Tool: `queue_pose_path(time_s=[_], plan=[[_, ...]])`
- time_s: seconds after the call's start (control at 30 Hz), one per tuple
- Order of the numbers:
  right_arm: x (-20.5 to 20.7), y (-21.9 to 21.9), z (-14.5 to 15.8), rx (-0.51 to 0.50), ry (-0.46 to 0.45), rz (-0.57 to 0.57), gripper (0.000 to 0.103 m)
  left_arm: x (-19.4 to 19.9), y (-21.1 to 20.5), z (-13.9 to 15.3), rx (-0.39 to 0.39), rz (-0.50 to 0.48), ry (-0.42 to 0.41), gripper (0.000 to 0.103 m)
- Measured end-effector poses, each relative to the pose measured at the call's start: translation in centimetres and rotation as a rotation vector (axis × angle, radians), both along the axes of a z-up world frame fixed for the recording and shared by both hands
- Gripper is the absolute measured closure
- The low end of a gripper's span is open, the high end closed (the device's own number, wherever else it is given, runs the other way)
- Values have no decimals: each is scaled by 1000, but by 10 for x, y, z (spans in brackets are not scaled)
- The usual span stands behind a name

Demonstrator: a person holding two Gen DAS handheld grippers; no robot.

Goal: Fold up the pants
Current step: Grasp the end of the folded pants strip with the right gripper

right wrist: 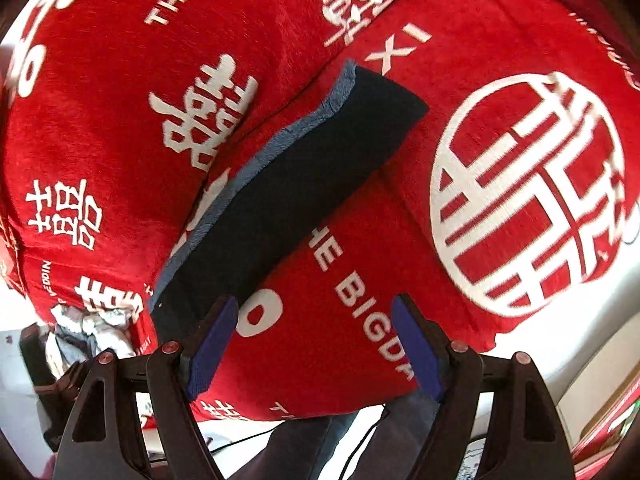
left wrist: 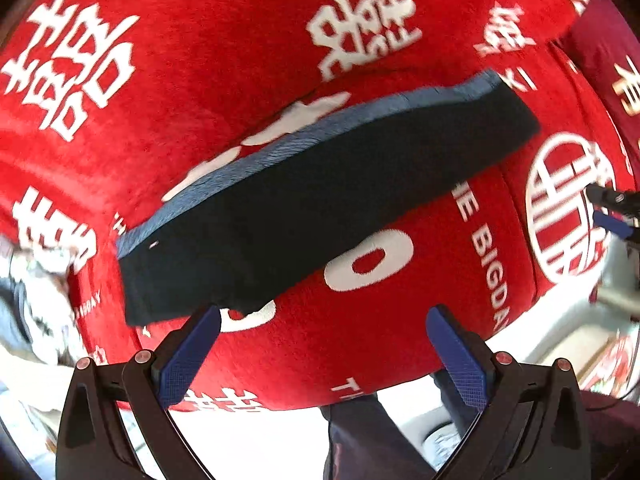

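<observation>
Already the dark pants lie as a long narrow folded strip on the red blanket; probably one crosswise fold remains. Both grippers, left gripper and right gripper, have jaws spread and hold nothing.

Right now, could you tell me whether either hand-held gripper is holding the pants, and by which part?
Nothing is held: the left hand-held gripper and right hand-held gripper are open, and the folded pants lie free.

The near corner of the folded pants lay hidden behind one finger of the right tongs. The red blanket ran past the frame edges, and its printed lettering was truncated. A crumpled pale item, possibly clothing, was too blurred to identify.
</observation>
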State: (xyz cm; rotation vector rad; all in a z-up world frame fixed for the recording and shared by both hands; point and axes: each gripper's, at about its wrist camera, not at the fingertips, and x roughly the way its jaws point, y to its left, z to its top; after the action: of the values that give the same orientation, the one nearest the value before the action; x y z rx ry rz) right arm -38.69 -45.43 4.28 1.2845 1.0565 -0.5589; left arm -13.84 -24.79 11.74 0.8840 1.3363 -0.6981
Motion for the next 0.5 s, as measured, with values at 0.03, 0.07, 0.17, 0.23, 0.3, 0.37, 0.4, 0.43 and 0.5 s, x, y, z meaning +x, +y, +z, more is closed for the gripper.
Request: queue_pose_path(time_s=[0.03, 0.07, 0.17, 0.23, 0.3, 0.37, 0.4, 0.43, 0.5], plan=[[2, -5, -5, 10, 0, 11, 21, 0, -2, 4, -4, 28, -8, 0], [5, -14, -14, 27, -2, 27, 21, 0, -4, 7, -10, 50, -13, 0], [10, -36, -31, 56, -12, 32, 21, -1, -13, 10, -24, 83, -18, 0], [11, -48, -38, 63, -23, 20, 21, 0, -24, 7, -35, 80, -29, 0], [10, -60, -46, 65, -39, -2, 21, 2, -39, -5, -40, 74, -36, 0], [8, -67, -54, 73, -59, -20, 21, 5, -54, -23, -45, 71, -30, 0], [8, -71, -59, 77, -64, -24, 21, 7, -62, -37, -44, 73, -30, 0], [8, -74, -65, 83, -67, -26, 21, 8, -68, -47, -37, 76, -31, 0], [6, -78, -82, 99, -74, -43, 21, 11, -81, -72, -37, 93, -21, 0]])
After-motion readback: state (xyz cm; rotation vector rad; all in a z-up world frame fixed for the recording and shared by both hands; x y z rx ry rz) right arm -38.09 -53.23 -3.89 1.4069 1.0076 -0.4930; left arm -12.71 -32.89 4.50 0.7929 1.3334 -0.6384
